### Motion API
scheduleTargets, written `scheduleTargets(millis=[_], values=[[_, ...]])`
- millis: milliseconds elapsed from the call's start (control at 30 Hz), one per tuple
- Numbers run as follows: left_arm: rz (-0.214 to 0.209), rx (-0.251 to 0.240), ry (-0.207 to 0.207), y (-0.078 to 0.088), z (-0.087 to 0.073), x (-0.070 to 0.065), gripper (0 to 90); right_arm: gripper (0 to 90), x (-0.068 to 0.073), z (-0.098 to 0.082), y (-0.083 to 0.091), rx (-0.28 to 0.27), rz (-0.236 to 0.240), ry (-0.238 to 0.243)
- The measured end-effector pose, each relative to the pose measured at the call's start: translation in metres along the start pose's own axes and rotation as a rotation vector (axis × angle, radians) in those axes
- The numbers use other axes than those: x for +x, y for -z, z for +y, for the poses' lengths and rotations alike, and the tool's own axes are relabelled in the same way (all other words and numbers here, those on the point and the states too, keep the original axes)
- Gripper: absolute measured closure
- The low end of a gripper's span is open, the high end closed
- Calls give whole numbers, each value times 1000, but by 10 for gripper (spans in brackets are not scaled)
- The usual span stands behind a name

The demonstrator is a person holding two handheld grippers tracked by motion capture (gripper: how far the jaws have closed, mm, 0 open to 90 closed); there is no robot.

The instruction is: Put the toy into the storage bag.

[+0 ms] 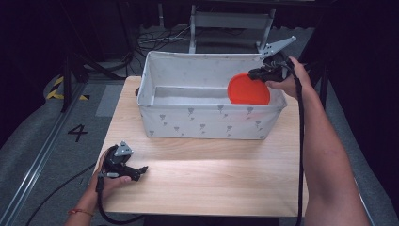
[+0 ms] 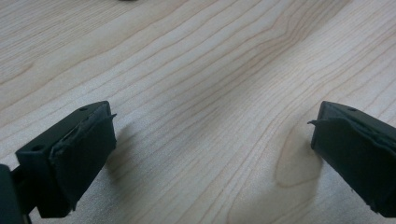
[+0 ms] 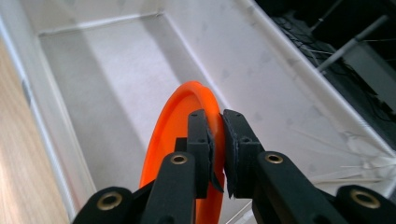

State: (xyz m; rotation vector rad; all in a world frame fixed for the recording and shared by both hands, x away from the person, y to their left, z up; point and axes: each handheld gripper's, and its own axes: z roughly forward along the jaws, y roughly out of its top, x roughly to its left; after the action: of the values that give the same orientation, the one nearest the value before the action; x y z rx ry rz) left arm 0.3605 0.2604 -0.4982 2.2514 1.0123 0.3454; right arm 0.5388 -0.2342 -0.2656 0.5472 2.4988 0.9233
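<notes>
Left gripper (image 1: 141,169) spread over pale wood table (image 1: 211,179), right gripper (image 3: 217,135) pinching orange plate (image 3: 173,135) inside white fabric bin (image 1: 207,125), dark room

bin (image 1: 207,120) at table (image 1: 211,179) rear | plate (image 1: 248,90) in bin's right end | left gripper (image 1: 141,170) front-left

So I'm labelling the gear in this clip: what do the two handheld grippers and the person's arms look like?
Both grippers are black. The left gripper and the right gripper each carry a grey three-cornered plate on top and trail a black cable. The right one's fingers are flat black pads on arms with brass-coloured rivets. The forearms are bare, with no sleeves, and there is a thin orange band on the left wrist.
</notes>
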Motion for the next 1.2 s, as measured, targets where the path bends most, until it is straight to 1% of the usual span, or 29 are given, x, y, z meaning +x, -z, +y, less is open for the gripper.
scheduleTargets(millis=[67, 233, 300, 367, 433, 500, 600, 733, 867, 967, 1200], values=[[4, 0, -2, 0, 0, 0, 2, 823, 2, -5, -3, 13, 31, 23], [-2, -3, 6, -1, 0, 0, 2, 823, 6, -13, -8, 54, 88, 70], [-2, -3, 6, -1, 0, 0, 2, 823, 8, -16, -10, 75, 100, 87], [-2, -3, 6, -1, 0, 0, 2, 823, 8, -17, -11, 78, 103, 91], [-2, 0, 4, -1, 0, 0, 2, 822, 11, -21, -11, 94, 125, 111], [-2, 0, 4, 0, 0, 0, 2, 822, 12, -22, -11, 103, 132, 115], [-2, -3, 5, -1, 0, 0, 2, 820, 15, -24, -13, 121, 153, 135], [-3, -1, 5, -1, 0, 0, 2, 819, 19, -23, -16, 147, 170, 159], [-2, -3, 6, -1, 0, 0, 2, 818, 21, -21, -18, 164, 174, 171], [-3, -1, 5, -1, 0, 0, 2, 818, 22, -20, -19, 173, 189, 183], [-2, -2, 5, -1, 0, 0, 2, 819, 22, -21, -19, 173, 174, 182]])
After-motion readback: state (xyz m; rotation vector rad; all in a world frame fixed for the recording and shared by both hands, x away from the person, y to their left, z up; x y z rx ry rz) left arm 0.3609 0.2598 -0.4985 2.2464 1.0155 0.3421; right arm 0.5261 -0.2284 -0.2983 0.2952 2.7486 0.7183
